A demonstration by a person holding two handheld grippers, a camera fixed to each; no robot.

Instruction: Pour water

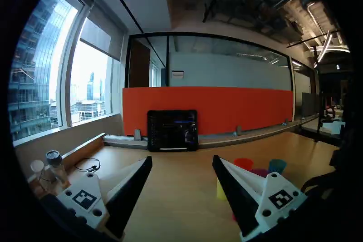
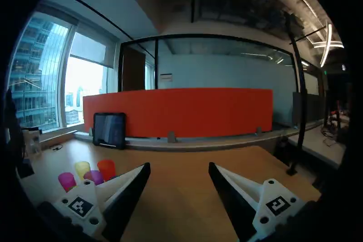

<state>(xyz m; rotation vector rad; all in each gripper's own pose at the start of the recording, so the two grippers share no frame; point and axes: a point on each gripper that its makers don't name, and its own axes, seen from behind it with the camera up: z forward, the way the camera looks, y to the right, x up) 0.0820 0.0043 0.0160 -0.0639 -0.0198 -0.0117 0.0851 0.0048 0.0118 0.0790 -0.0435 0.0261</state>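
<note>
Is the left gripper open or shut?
Open. In the left gripper view the left gripper has its fingers wide apart, with wooden desk between them; nothing is held.

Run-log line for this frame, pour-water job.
phase: pre-grasp | left gripper: jaws open, empty | right gripper: jaws open, empty | coloured plastic cups: clustered on wooden desk | clear capped bottles: at desk edge, untouched

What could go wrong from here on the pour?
The left gripper and right gripper are open and empty. The cups stand bunched together, so closing on one may tip its neighbours. The bottles sit near a loose cable, which a reach could snag. A spill might run toward the propped tablet.
</note>
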